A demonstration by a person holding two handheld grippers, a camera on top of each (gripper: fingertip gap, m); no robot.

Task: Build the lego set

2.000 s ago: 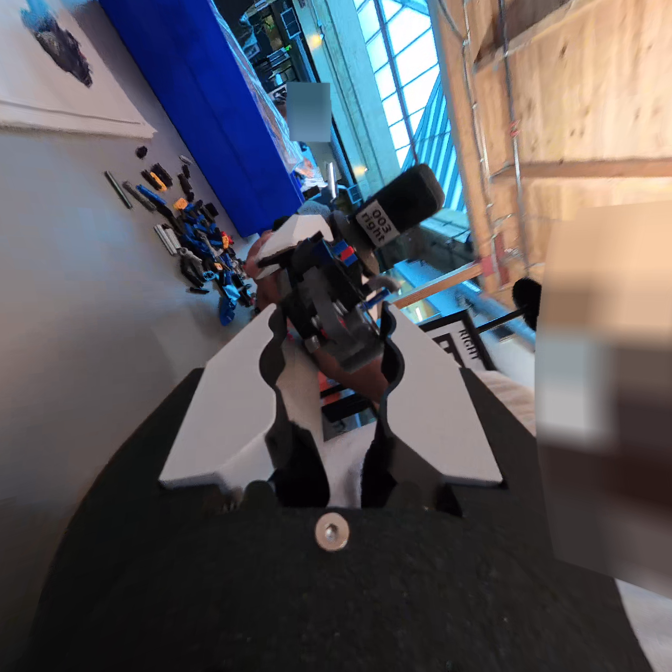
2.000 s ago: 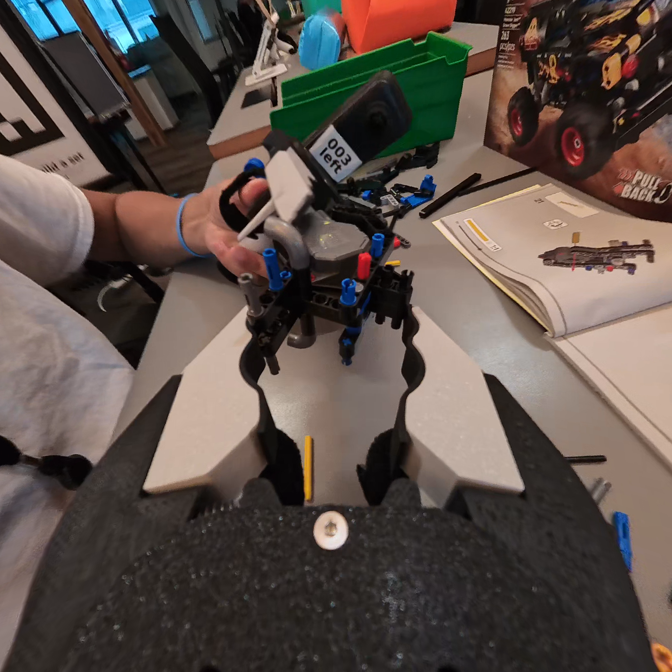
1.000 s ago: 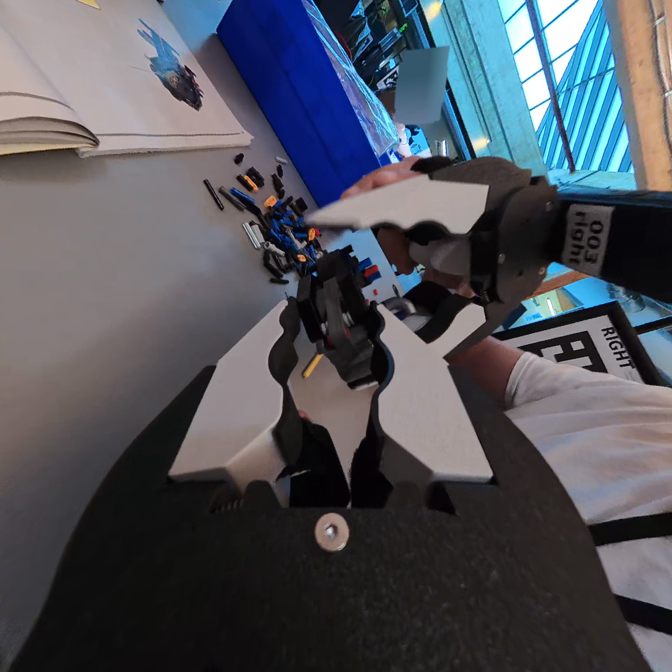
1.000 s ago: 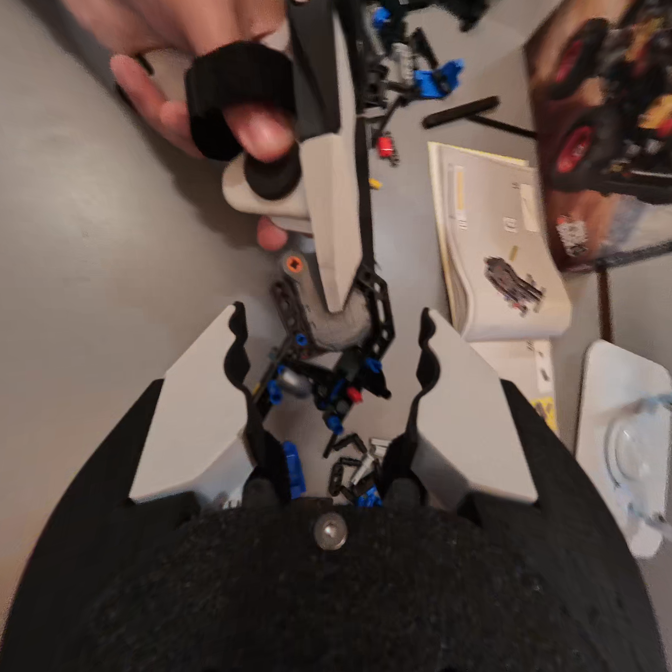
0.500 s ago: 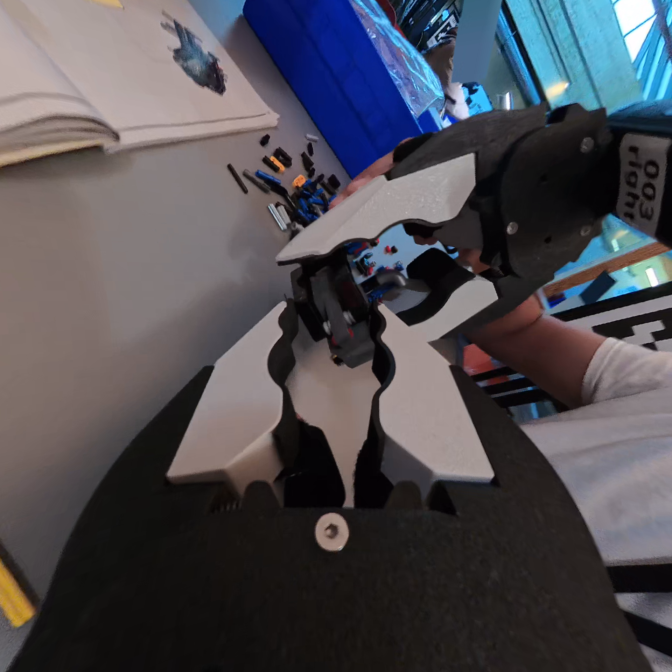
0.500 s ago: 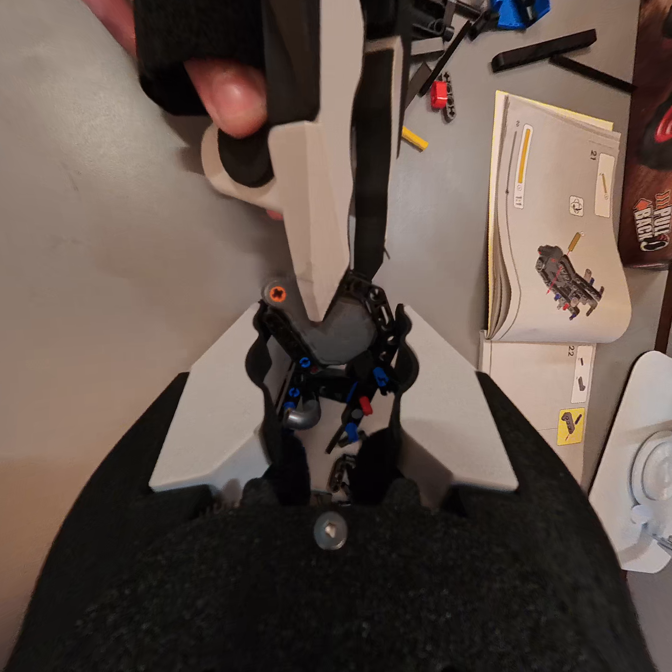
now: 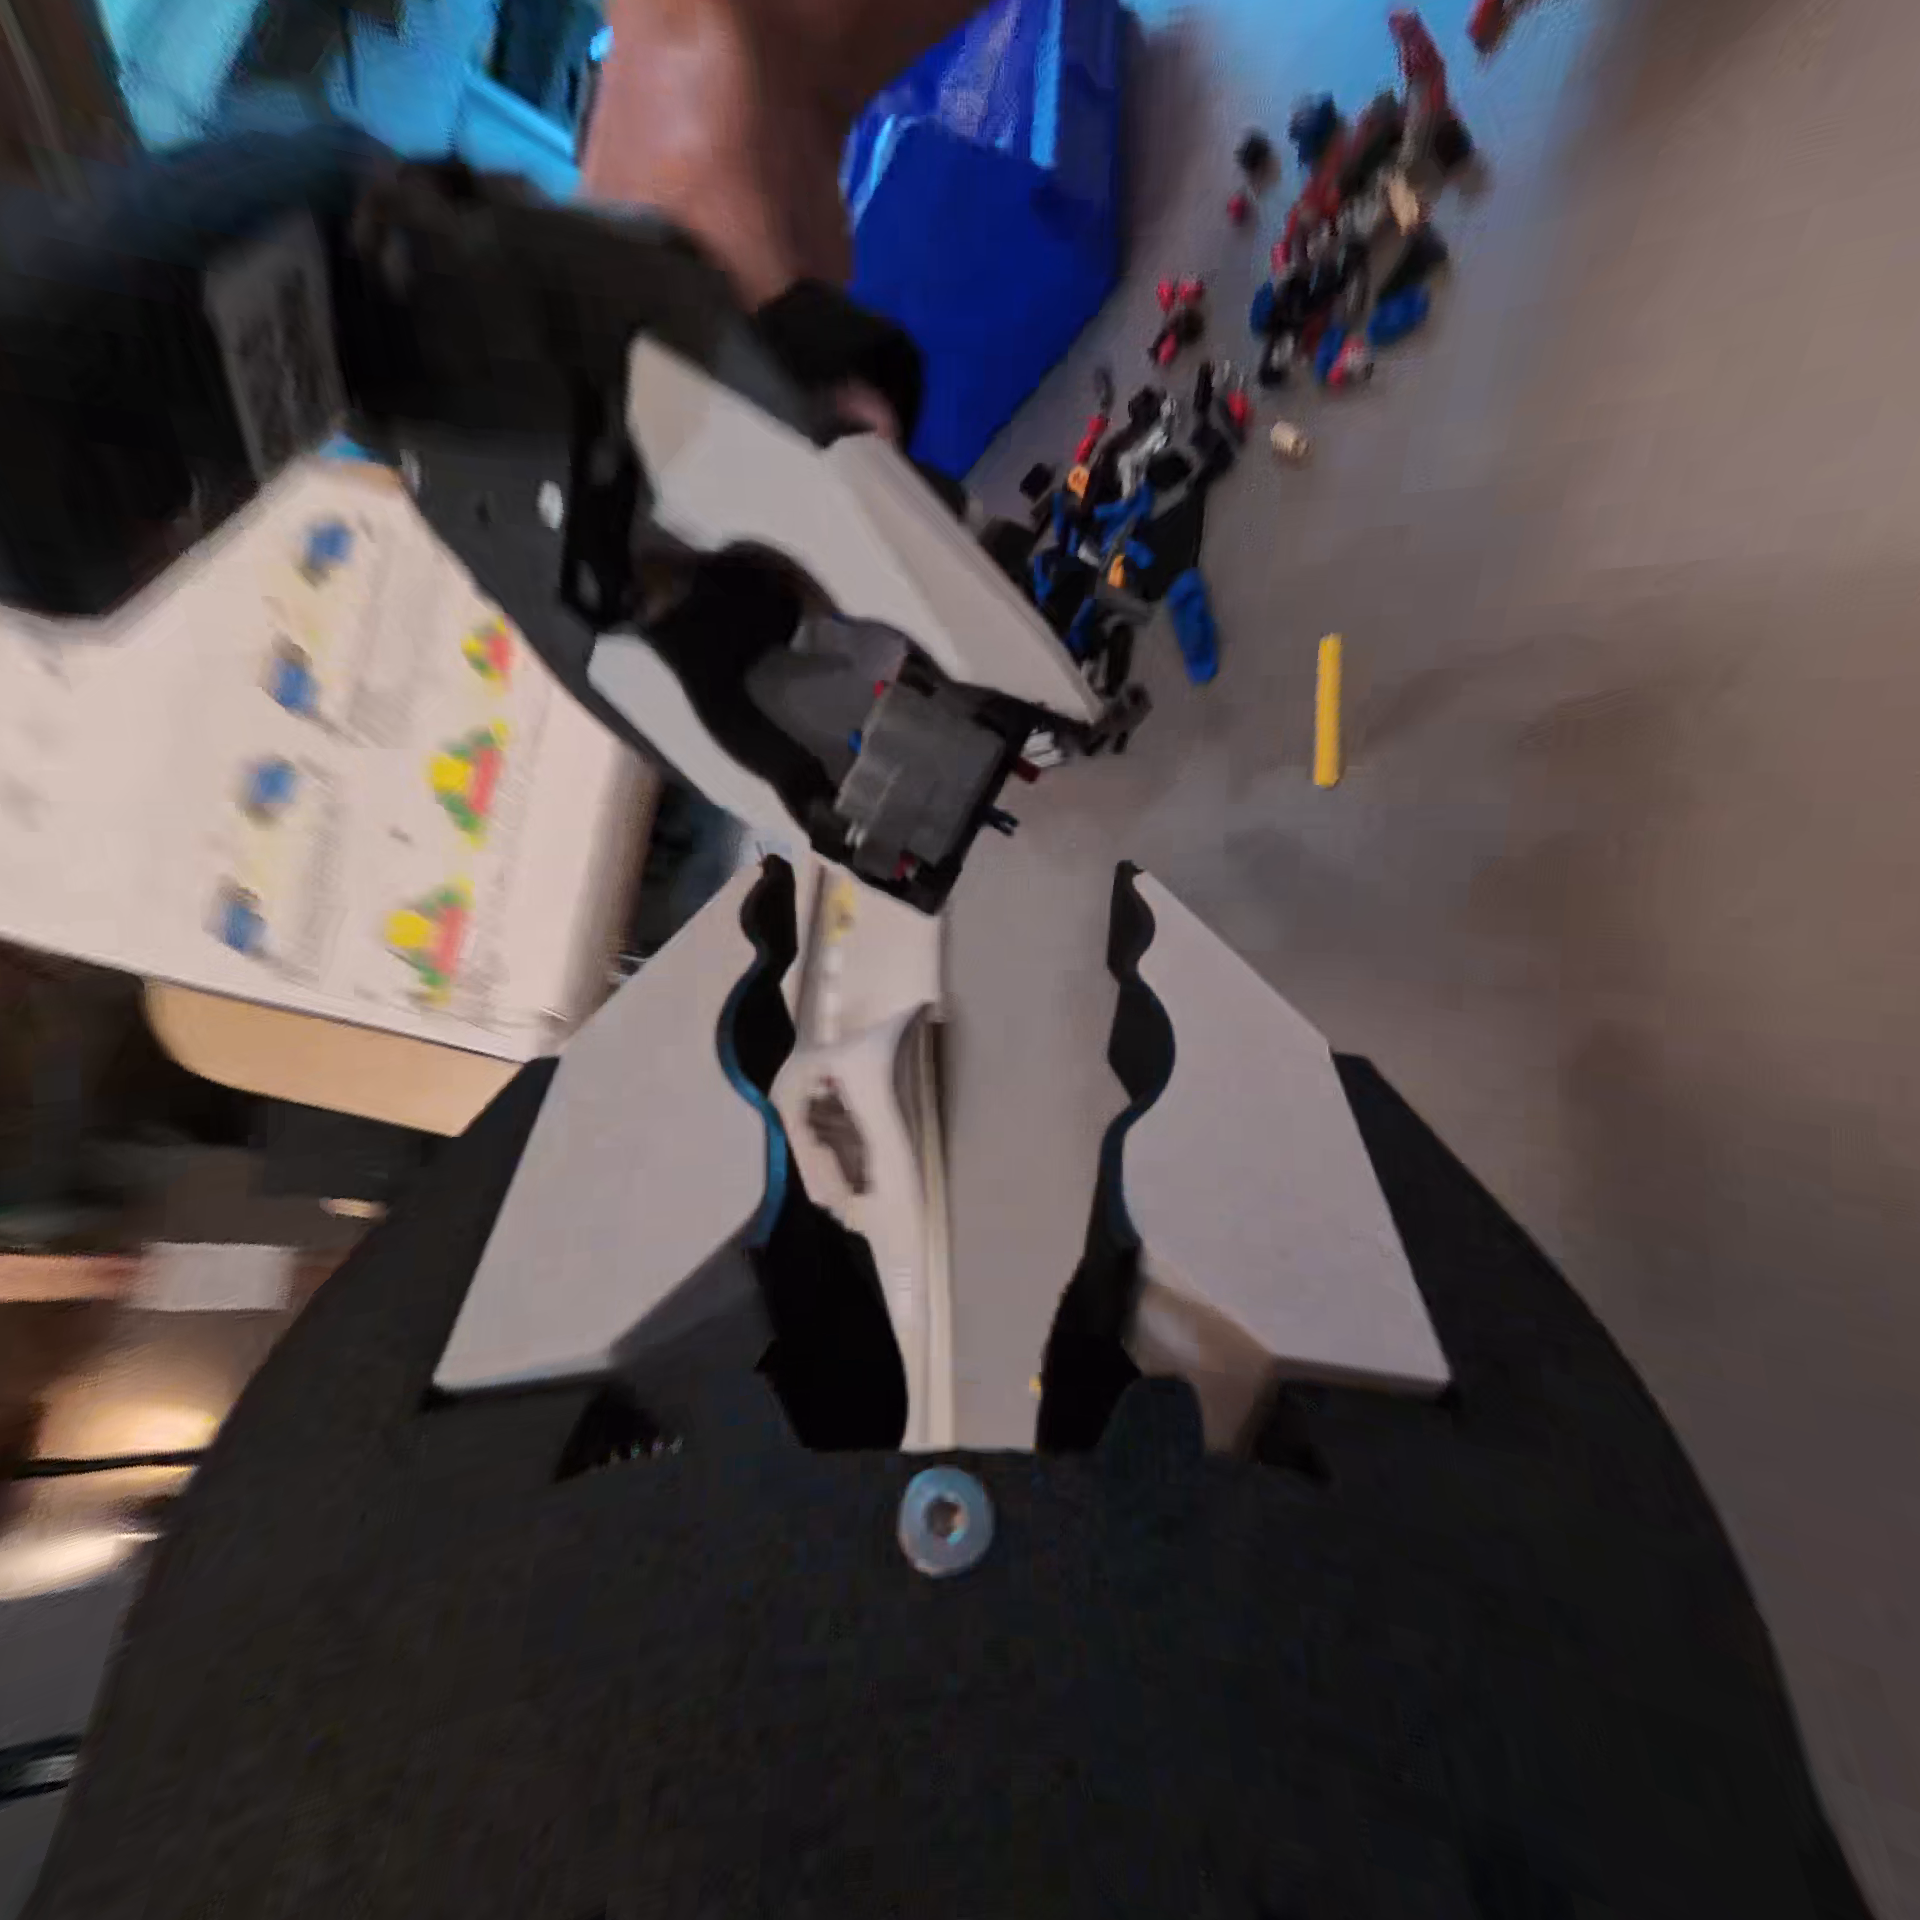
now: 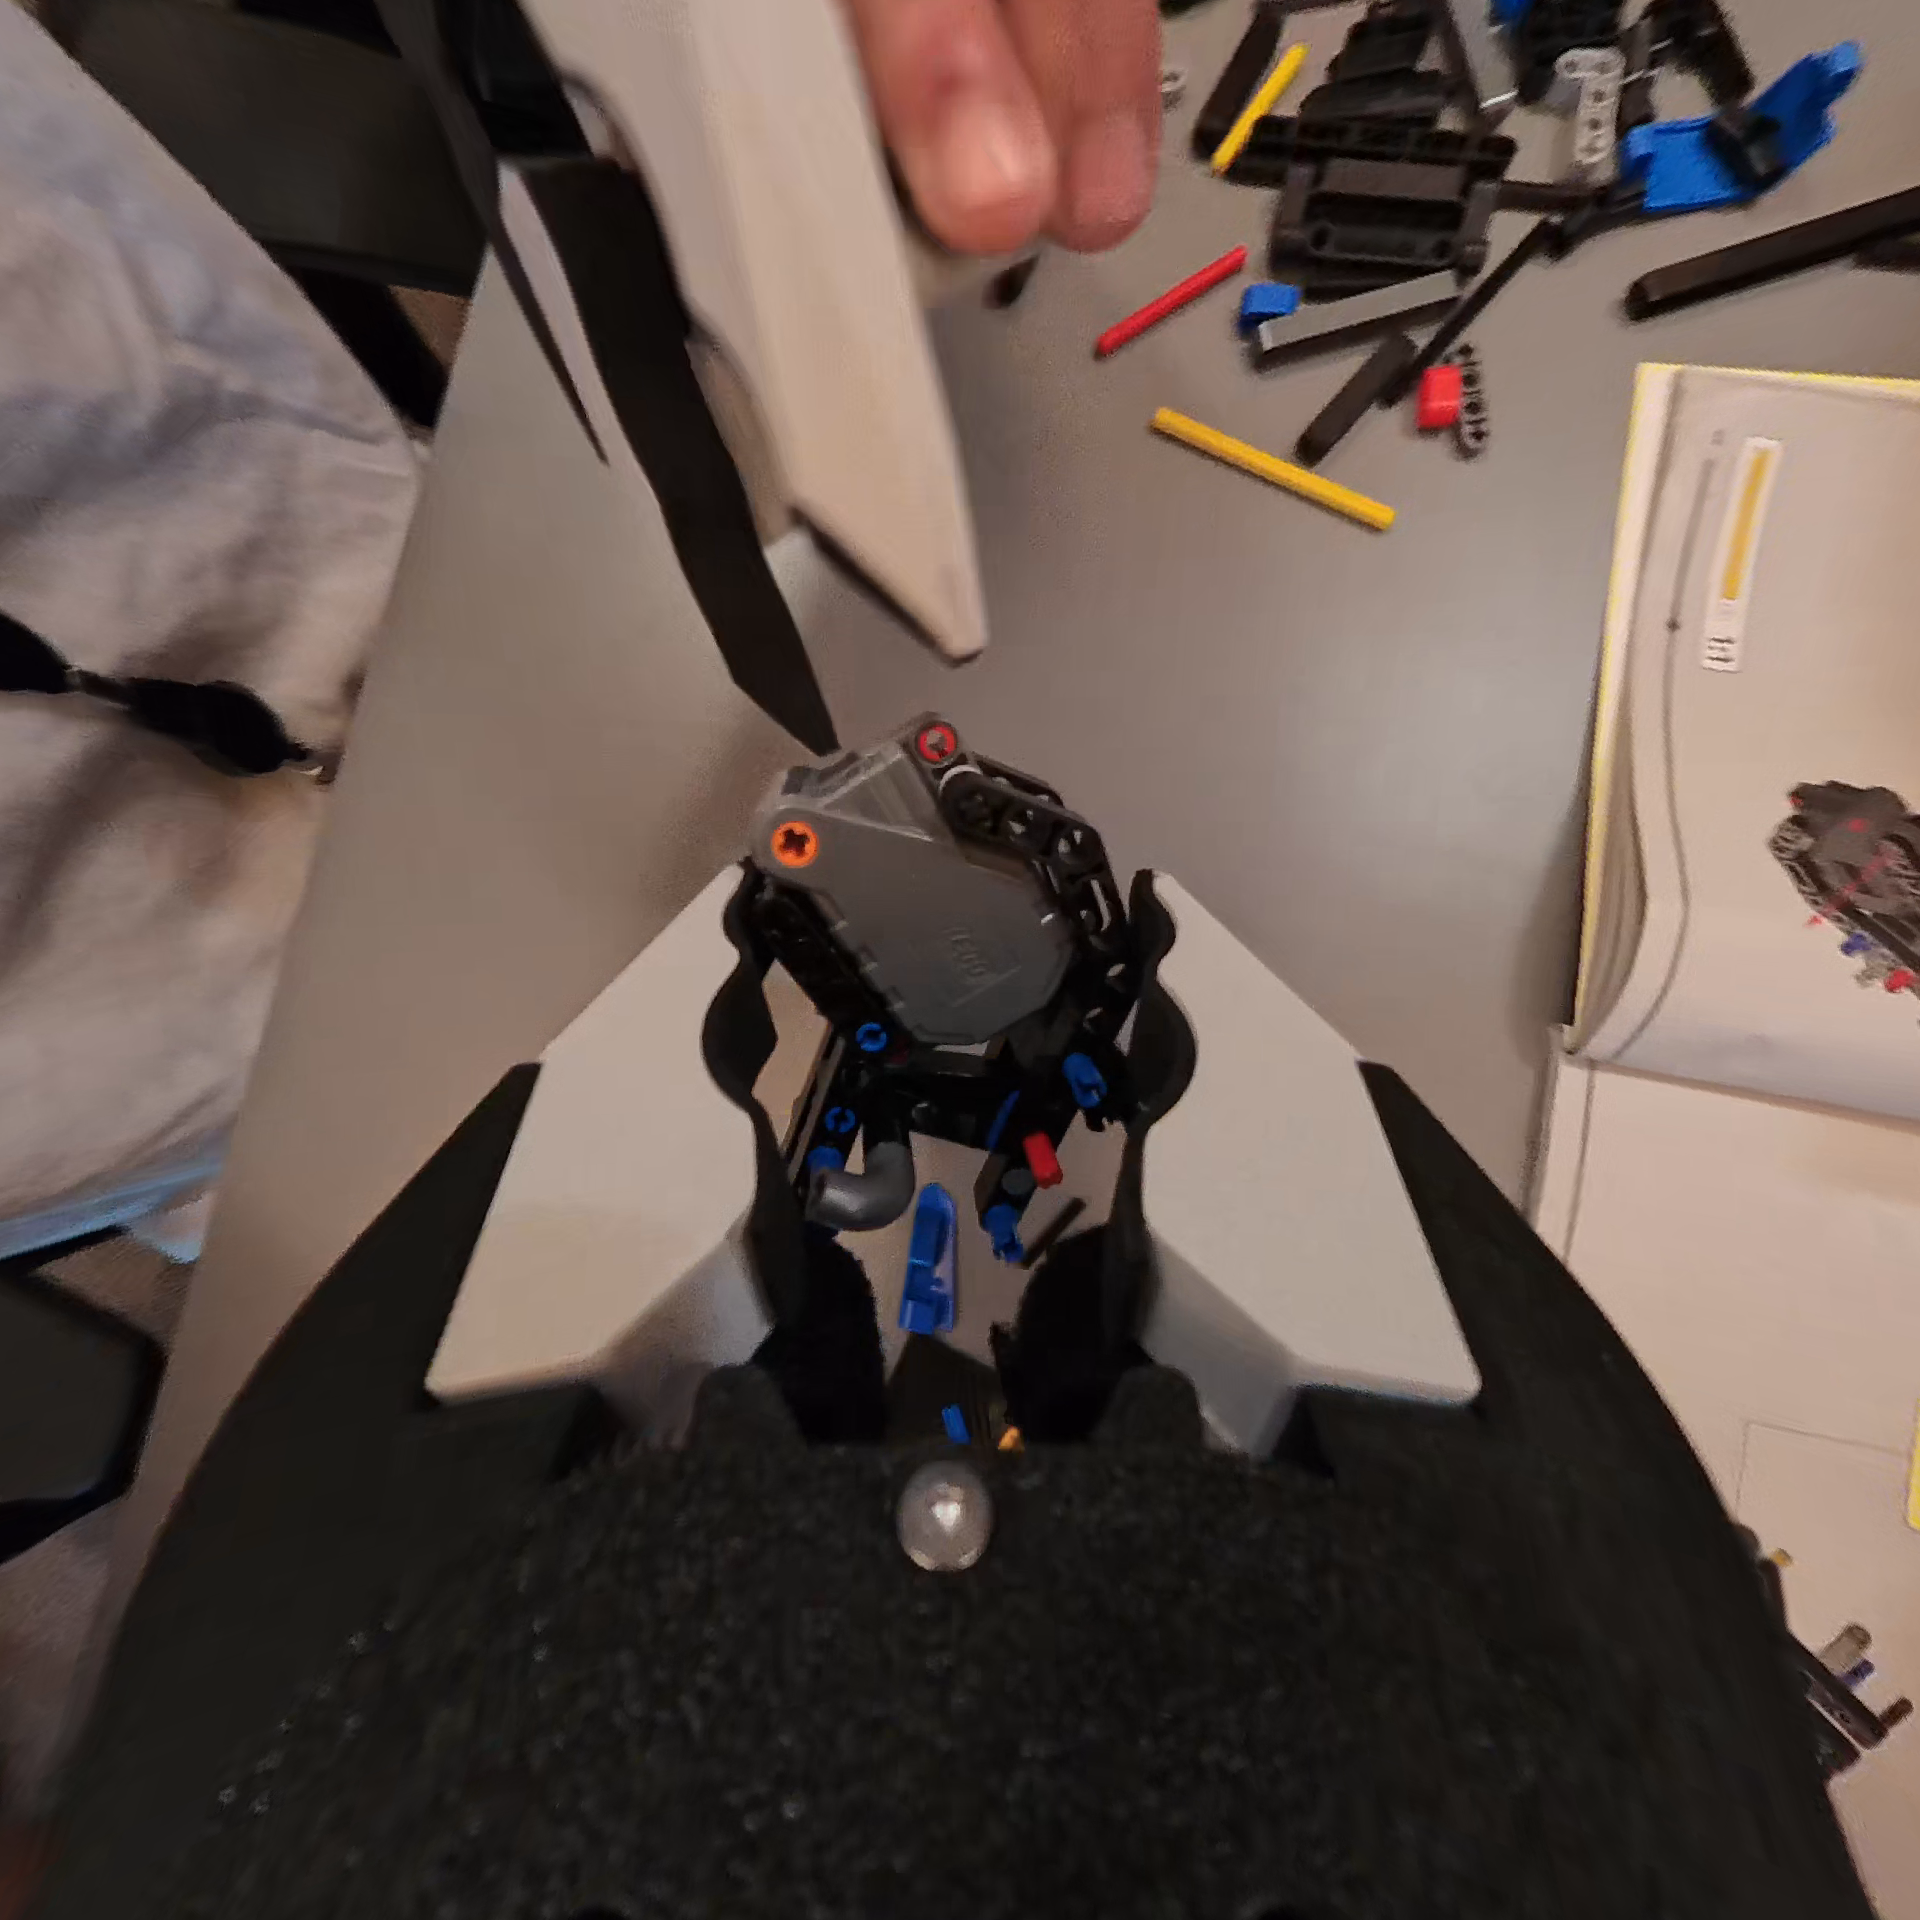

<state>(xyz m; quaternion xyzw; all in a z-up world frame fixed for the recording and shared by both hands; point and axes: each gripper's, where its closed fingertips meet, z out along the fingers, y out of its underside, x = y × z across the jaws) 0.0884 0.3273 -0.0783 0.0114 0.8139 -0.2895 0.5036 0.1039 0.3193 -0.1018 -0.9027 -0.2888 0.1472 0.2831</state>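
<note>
The part-built lego model, a grey block in a black frame with blue and red pins, is clamped between the fingers of my right gripper and held above the grey table. My left gripper is open and empty. Its fingers stand just short of the model, apart from it. The left wrist view shows the right gripper coming in from the upper left, shut on the model. In the right wrist view the left gripper hangs just above the model with a hand on it.
A yellow axle and a red axle lie on the table. Loose black, blue and grey pieces are piled at the back. The open instruction booklet lies at right. A blue piece lies under the right gripper. The table edge and a person's white shirt are at left. The grippers are tip to tip, or close to it.
My left gripper has let go of the model, opened and drawn back. My right gripper has shut on the model and now holds it alone.
</note>
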